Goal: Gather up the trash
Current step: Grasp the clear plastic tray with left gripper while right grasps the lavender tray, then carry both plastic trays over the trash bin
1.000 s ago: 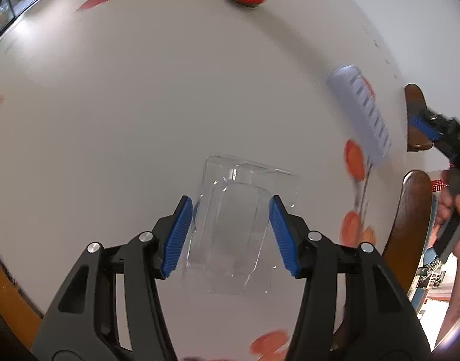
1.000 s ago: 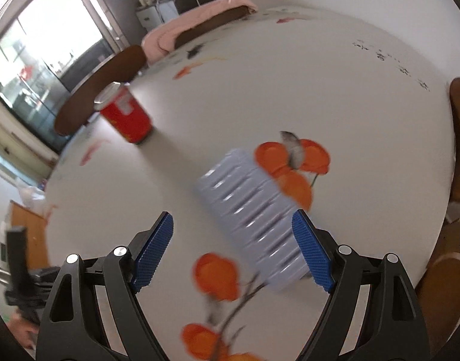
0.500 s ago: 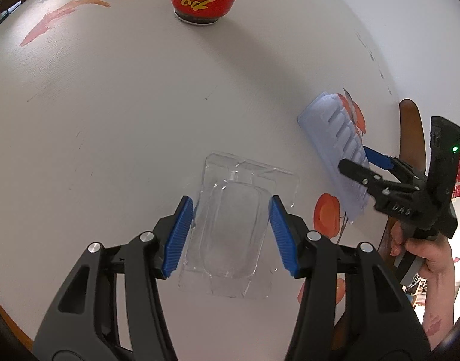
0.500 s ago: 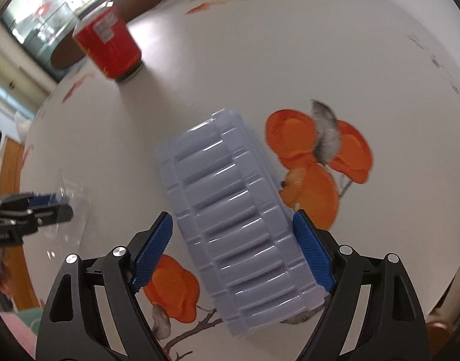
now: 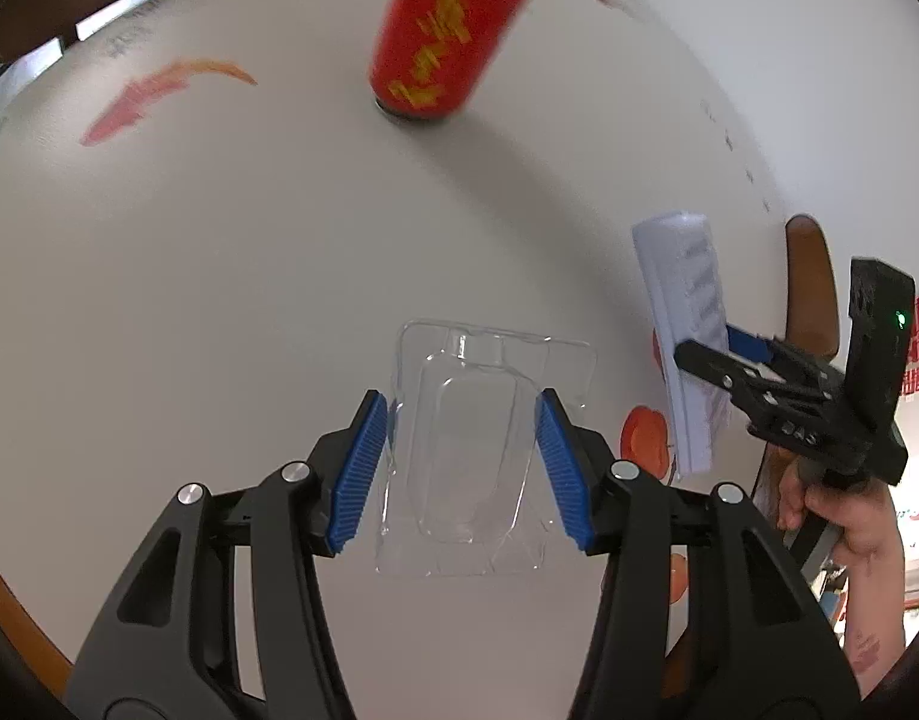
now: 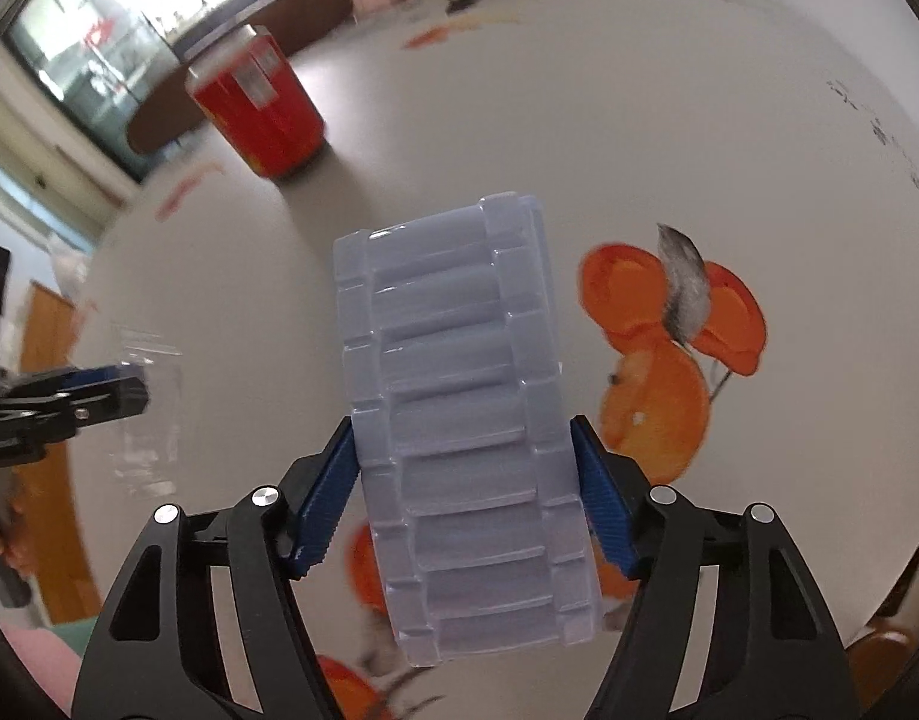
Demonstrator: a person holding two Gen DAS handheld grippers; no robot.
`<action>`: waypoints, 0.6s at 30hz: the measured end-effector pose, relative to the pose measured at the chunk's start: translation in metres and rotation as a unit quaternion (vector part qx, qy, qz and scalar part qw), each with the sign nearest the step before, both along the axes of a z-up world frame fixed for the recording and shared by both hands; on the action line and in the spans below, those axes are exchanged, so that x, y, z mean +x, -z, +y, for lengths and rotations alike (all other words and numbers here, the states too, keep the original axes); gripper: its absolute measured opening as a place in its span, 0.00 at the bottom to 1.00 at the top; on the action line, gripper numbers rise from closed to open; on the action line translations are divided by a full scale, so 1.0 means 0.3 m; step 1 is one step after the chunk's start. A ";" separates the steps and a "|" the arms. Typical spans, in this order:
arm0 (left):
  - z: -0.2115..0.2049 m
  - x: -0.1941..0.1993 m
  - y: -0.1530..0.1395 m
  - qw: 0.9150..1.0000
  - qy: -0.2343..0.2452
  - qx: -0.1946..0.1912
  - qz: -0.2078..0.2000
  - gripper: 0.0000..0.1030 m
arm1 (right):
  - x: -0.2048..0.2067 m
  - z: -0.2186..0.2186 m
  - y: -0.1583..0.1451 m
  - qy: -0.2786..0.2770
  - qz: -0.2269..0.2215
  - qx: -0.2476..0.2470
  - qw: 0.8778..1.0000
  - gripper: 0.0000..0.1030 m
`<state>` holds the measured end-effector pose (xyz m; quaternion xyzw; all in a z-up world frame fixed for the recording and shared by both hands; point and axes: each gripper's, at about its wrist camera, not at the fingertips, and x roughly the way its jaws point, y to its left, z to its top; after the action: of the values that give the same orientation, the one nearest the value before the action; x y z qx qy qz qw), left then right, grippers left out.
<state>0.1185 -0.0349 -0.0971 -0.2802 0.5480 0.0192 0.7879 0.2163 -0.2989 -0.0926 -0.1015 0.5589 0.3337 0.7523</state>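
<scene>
Both pieces of trash are thin moulded plastic, and that is where the risk lies. The clear blister pack (image 5: pixel 483 450) sits between the blue pads of the left gripper (image 5: pixel 462 468), and its sides look bowed inward; a harder squeeze would likely buckle it so it springs out, while a looser one would let it slide off. The ribbed lavender tray (image 6: pixel 465 420) is long and is caught only across its lower half by the right gripper (image 6: pixel 465 492), so a quick swing could make the free end pivot or slip. The red can (image 5: pixel 444 36) stands upright on the table (image 5: pixel 219 252) well beyond both pieces; a wide sweep of the tray could knock it over.

The left gripper points forward and down over the white table, its jaws clenched on the blister pack, which seems to be at or just above the surface; I cannot tell whether it is lifted. The right gripper, held in the person's right hand (image 5: pixel 831 510), sits to the right of it near the table edge, jaws clamped on the tray's long edges, with the tray tilted up off the painted orange fruit (image 6: pixel 669 348).
</scene>
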 end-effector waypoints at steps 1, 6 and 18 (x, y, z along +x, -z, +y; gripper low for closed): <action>0.019 -0.009 -0.010 1.000 -0.002 0.002 -0.002 0.47 | -0.004 0.007 -0.020 0.000 0.003 0.009 1.000 0.67; 0.185 -0.100 -0.078 0.999 -0.026 0.028 -0.023 0.47 | -0.095 0.141 -0.107 -0.030 0.018 0.056 0.998 0.67; 0.850 -0.465 -0.081 0.988 -0.145 0.041 -0.036 0.47 | -0.386 1.024 -0.182 -0.157 0.043 0.118 0.980 0.67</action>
<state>-0.0211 0.2200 -0.0728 -0.3249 0.4715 0.1456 0.8068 0.1004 0.0082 -0.0382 -0.0842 0.5248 0.5150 0.6725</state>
